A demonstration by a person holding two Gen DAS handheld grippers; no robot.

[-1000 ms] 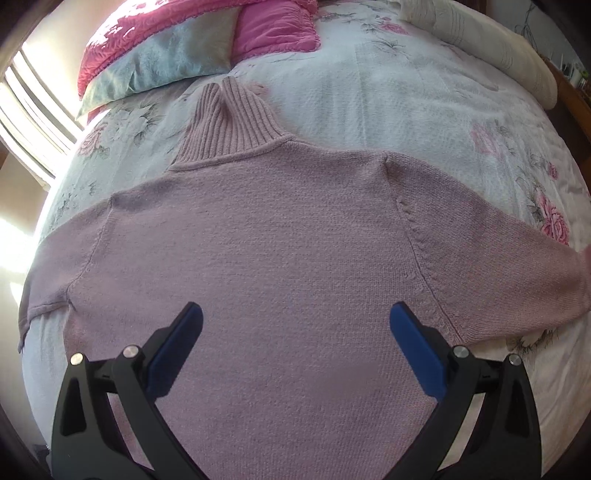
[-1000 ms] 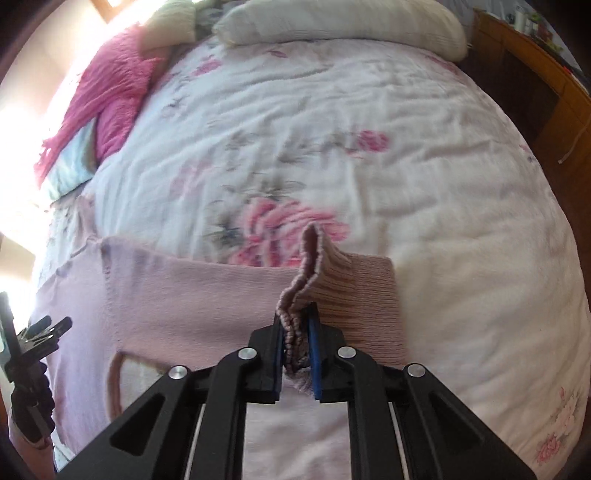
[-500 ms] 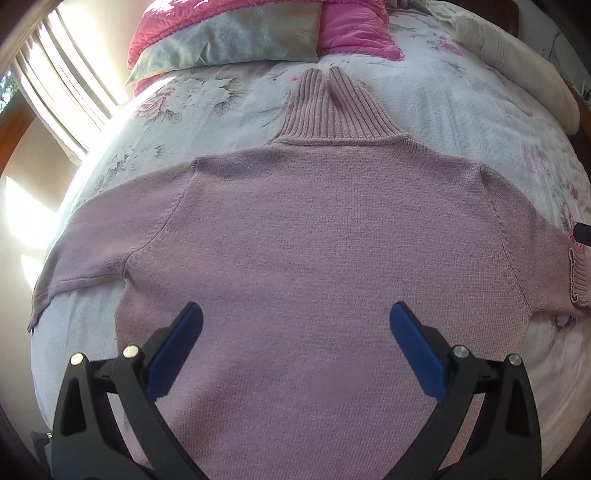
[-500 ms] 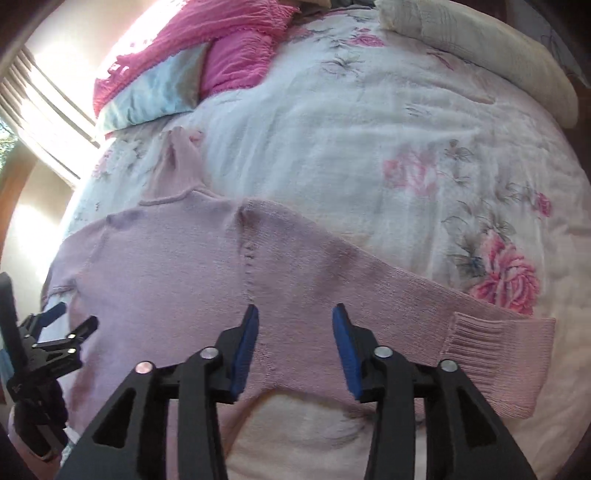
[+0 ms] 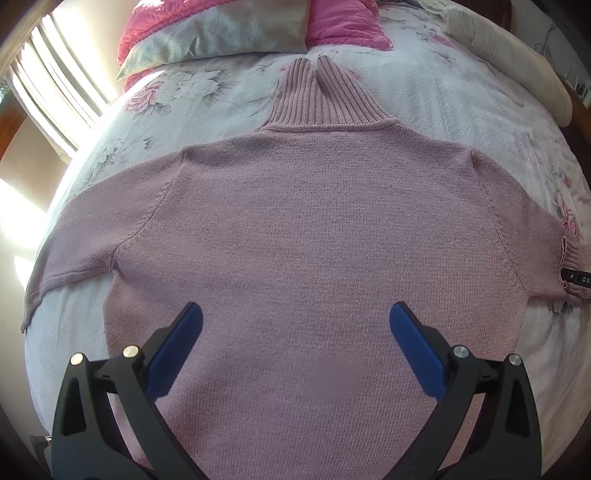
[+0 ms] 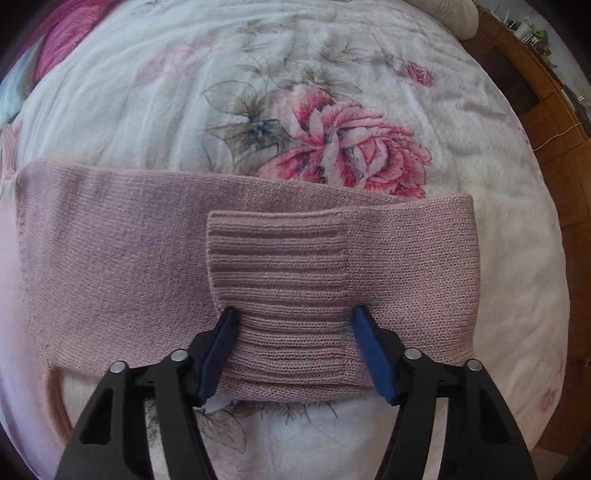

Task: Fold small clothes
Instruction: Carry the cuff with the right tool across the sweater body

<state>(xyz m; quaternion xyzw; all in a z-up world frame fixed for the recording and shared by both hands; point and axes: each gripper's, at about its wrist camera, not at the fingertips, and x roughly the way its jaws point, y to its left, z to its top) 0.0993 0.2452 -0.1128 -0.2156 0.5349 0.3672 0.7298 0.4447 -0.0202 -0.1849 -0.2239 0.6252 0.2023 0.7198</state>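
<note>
My left jaws hang spread wide over the lower middle of the left wrist frame, holding nothing. Beneath them a pink knitted sweater lies flat on the bed, filling the centre of the frame. Its ribbed turtleneck collar points toward the top centre, just short of the pillows at the upper left. One sleeve runs out to the left edge of the frame; the other reaches the right edge, where its ribbed end shows beside a small black part of my other tool.

In the right wrist frame my right jaws are also parted, and not clenched on anything. The blue fingers sit one on each side of the ribbed cuff, pressing at its edges in the lower centre of the frame. That cuff is folded back over its own sleeve, which stretches across the middle of the frame from the left edge to a fold at the right. A large printed rose on the bed cover shows just above the sleeve, and brown wooden furniture fills the upper right corner.
</note>
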